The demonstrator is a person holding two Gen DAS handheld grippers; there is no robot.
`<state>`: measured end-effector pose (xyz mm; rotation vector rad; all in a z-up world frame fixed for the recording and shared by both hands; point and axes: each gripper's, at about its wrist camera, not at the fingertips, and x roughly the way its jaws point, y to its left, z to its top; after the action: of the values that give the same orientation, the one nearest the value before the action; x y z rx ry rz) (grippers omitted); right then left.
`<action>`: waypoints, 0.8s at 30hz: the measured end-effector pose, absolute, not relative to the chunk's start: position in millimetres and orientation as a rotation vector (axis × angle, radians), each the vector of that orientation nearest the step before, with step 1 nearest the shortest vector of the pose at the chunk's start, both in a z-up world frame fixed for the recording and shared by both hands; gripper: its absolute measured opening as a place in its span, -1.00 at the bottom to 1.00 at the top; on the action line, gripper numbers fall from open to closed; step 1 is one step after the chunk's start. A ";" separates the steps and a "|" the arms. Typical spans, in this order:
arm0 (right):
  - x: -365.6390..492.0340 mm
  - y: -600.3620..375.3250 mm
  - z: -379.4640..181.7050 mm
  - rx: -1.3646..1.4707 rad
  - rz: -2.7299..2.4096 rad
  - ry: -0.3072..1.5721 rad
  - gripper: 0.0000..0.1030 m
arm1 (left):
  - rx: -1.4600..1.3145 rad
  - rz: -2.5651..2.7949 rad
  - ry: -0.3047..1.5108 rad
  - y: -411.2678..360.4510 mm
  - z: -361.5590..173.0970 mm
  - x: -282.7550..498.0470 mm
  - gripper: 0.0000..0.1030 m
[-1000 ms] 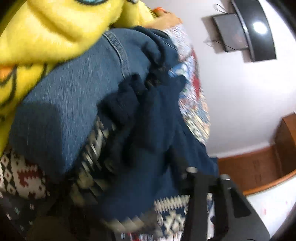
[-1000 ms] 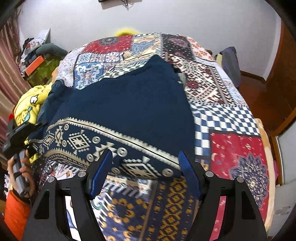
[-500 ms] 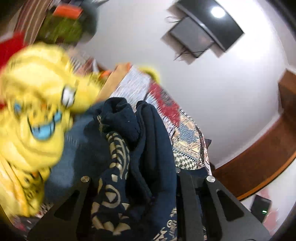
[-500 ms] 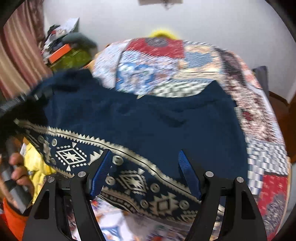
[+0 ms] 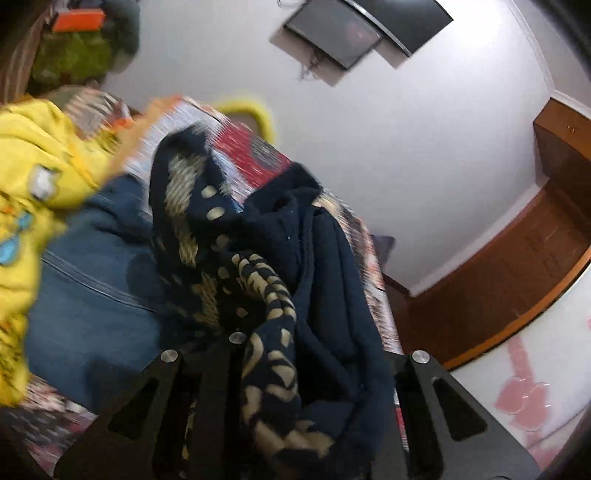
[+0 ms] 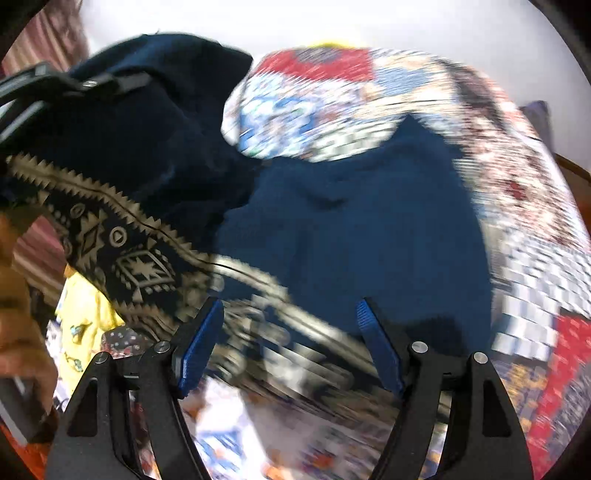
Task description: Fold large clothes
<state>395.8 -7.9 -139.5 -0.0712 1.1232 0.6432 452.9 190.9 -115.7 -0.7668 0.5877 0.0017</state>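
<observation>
Navy garment: a dark blue knit (image 6: 354, 221) with a cream geometric border (image 6: 122, 254) along its hem; part lies spread on the bed, and the corner at the left of the right wrist view is lifted clear of it.
Where it lies: the flat part rests on the patchwork bedspread (image 6: 524, 236), which shows around it above and to the right.
Left gripper: the left gripper (image 5: 291, 373) is clamped on a thick bunch of the navy garment (image 5: 325, 280); its jaws have just been closing and stand narrow, with folds of dark cloth and patterned border spilling up between them.
Left gripper, other view: in the right wrist view it (image 6: 74, 83) sits at the upper left, with the raised corner hanging from it and the border running down toward the bed.
Right gripper: the right gripper (image 6: 290, 314) has its jaws wide apart, blue pads (image 6: 201, 347) showing, nothing between them; it points down at the hem edge of the spread part.
Beside the garment: a yellow fleece item (image 5: 26, 206) and a piece of blue denim (image 5: 92, 295) lie at the left of the left wrist view, the denim touching the bunched knit.
Person: a hand (image 6: 18, 325) shows at the left edge of the right wrist view.
Room: a white wall with a dark screen (image 5: 336, 33) mounted on it; wooden furniture (image 5: 517, 273) stands at the right.
Sharpness: both views are blurred by motion, the bedspread most of all.
</observation>
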 end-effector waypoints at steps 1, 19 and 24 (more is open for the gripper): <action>396.6 -19.8 -135.9 -0.065 0.621 1.114 0.39 | -0.773 -0.017 0.601 178.4 -114.5 461.8 -0.68; 380.0 -215.1 -115.4 0.114 0.300 1.085 0.39 | -0.158 -0.350 0.950 -20.3 -192.8 460.5 -0.06; 378.7 -213.3 -100.8 0.111 0.329 1.059 0.39 | -0.084 -0.444 0.981 -16.6 -174.1 429.9 0.25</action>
<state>378.7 -213.3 -100.8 0.1109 1.0594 0.3293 429.9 -16.6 -174.1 -0.0835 0.9815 -0.4440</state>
